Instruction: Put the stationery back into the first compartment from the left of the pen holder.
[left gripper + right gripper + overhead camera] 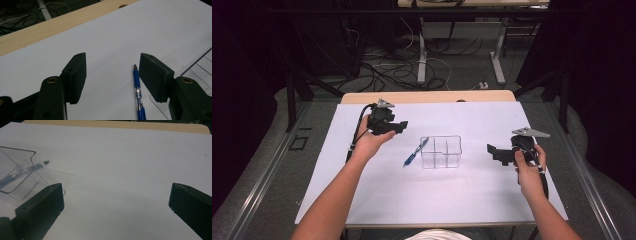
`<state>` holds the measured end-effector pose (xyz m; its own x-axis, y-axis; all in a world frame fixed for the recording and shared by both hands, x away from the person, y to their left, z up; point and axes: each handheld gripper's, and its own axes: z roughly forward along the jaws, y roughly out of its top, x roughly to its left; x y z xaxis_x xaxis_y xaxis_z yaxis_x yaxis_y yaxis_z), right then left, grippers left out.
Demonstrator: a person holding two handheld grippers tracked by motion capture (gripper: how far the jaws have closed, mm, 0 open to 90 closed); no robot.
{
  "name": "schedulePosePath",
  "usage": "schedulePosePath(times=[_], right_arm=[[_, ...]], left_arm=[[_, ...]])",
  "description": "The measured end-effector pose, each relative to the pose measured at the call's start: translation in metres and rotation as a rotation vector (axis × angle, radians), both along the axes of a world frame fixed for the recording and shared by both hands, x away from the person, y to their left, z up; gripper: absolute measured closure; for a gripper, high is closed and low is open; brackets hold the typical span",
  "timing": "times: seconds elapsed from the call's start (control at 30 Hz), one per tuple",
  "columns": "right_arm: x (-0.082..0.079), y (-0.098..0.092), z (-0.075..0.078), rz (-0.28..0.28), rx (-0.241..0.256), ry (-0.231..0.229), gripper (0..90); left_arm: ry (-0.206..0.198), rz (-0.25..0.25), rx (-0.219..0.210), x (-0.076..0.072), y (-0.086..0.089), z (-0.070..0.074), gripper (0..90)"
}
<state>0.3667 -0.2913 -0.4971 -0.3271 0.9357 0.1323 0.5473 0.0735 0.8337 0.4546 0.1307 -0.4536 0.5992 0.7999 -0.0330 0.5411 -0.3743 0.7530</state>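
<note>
Meanwhile, left gripper [112, 72] hovers w/ jaws apart, empty, near blue pen [138, 92]; right gripper [116, 202] gapes wide beside clear organizer [22, 175], holding nothing.

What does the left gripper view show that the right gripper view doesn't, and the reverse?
The left gripper view gives the blue ballpoint pen directly, lying on the white table cover between the open jaws of the left hand-held gripper. The right gripper view gives the right hand-held gripper, jaws wide apart with nothing between them. Both show the clear plastic divided organiser box and the table's wooden edge.
</note>
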Motion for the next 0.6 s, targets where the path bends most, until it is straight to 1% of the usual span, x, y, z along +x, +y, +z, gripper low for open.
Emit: schedulePosePath(times=[0.23,0.3,0.33,0.4,0.47,0.53,0.57,0.6], right_arm=[[0.001,-0.002,-0.001,0.001,0.006,0.001,0.0],[0.001,-0.002,-0.002,0.001,0.007,0.005,0.0],[0.001,-0.002,-0.002,0.000,0.008,0.008,0.0],[0.001,-0.002,-0.003,-0.002,0.010,0.012,0.0],[0.001,-0.002,-0.004,0.000,0.010,0.013,0.0],[0.001,-0.002,-0.004,0.002,0.010,0.019,0.0],[0.002,-0.003,-0.005,0.006,0.008,0.017,0.0],[0.001,-0.002,-0.005,0.004,0.013,0.024,0.0]], left_arm=[[0.056,-0.022,0.032,0.010,-0.014,-0.008,39.8],[0.080,-0.025,0.043,0.013,-0.018,-0.011,41.3],[0.100,-0.030,0.050,0.015,-0.019,-0.013,42.6],[0.121,-0.034,0.057,0.017,-0.023,-0.017,43.5],[0.138,-0.050,0.069,0.019,-0.026,-0.021,45.6],[0.164,-0.052,0.078,0.021,-0.028,-0.024,48.8],[0.172,-0.055,0.083,0.021,-0.030,-0.026,49.6],[0.178,-0.058,0.087,0.022,-0.031,-0.027,50.0]])
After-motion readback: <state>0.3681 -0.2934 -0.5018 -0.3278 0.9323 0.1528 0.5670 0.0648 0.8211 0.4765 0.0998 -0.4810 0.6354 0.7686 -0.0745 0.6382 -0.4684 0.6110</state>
